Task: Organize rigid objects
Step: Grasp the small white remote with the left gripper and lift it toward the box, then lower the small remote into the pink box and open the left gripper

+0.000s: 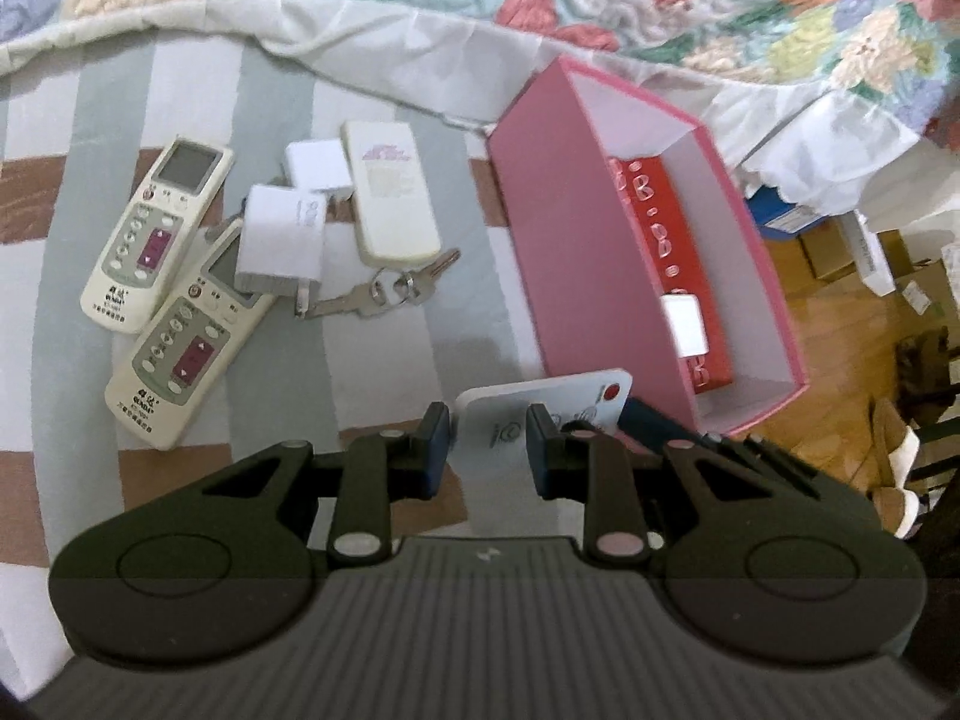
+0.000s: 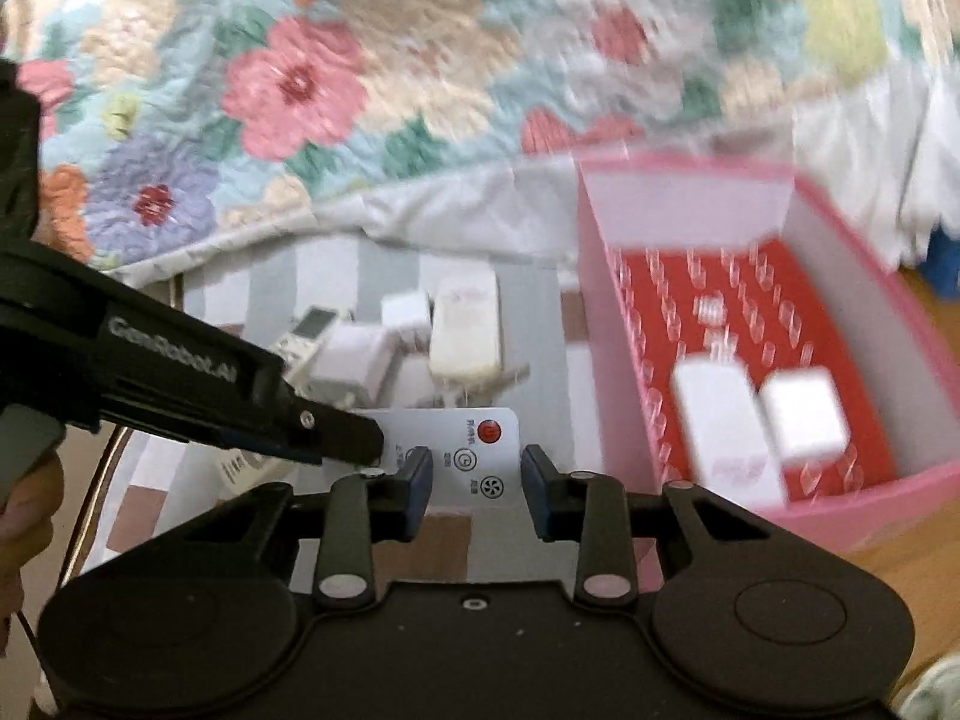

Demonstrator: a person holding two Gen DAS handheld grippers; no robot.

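We hold our left gripper [image 1: 487, 438] and right gripper [image 2: 476, 483] with jaws wide around a white remote with a red button [image 2: 474, 456], which lies on the striped bedsheet [image 1: 420, 348] beside the pink box [image 1: 576, 252].

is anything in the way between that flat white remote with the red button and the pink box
Nothing visible lies between them. The flat white remote sits on the striped sheet just left of the pink box, whose top is open. The box's near pink wall must be cleared. Both the left gripper and right gripper hover at the remote.
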